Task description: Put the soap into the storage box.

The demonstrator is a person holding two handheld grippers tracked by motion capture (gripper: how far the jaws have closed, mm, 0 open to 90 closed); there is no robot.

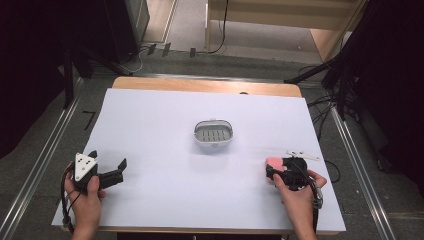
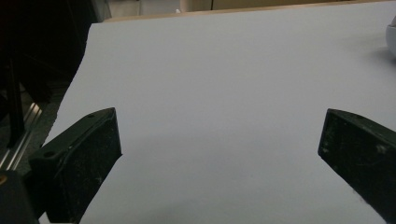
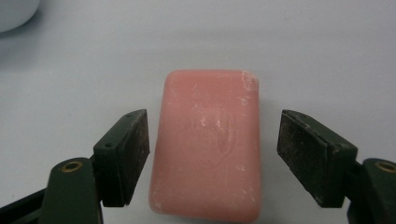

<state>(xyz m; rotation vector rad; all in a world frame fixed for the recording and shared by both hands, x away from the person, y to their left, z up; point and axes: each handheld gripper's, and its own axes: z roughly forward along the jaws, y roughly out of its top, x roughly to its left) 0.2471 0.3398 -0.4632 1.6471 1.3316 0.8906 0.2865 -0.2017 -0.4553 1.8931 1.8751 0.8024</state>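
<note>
Soap [image 3: 208, 144], a pink bar, lies flat on the white worktop [image 1: 165, 150] near its right front part, between the fingers [image 3: 123, 154] of our right gripper [image 1: 278, 170]. In the right gripper view there is a faint pressed mark on the top of the bar, but we cannot read it. The two black fingers stand apart, one on each side of the bar. The left one is just beside its edge, and we cannot tell if it touches; the right one leaves a clear gap.

Our left gripper [image 1: 107, 160] rests near the left front corner of the worktop, its fingers [image 2: 84, 158] wide apart with nothing between them.

A white soap dish [image 1: 213, 134] with a slotted grey inside stands in the middle of the worktop, well apart from both grippers.
</note>
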